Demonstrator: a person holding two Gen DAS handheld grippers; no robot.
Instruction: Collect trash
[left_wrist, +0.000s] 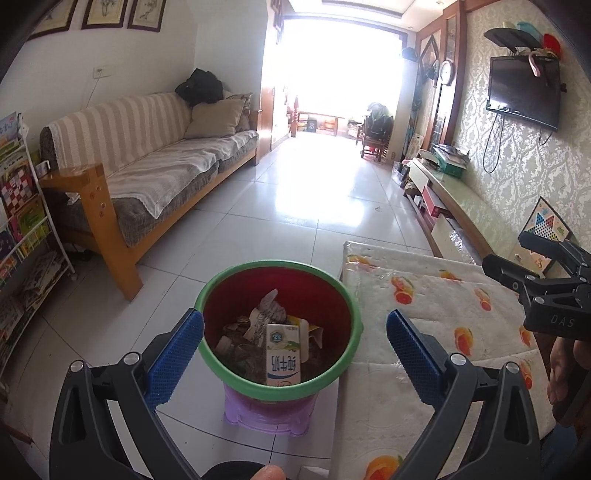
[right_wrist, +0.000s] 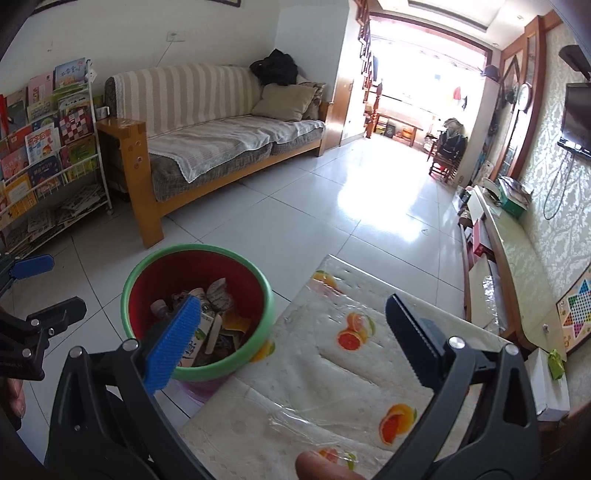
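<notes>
A tiled living room with a sofa (left_wrist: 147, 162) is lying ahead. The bin (left_wrist: 277, 325), holding a carton (left_wrist: 282, 354) and paper scraps, is sitting beside the surface (right_wrist: 332, 369). The left claw (left_wrist: 295, 350) is tilting down over it, spread wide, empty. The right claw (right_wrist: 291, 336) is gaping wide over the surface's edge, empty.
</notes>
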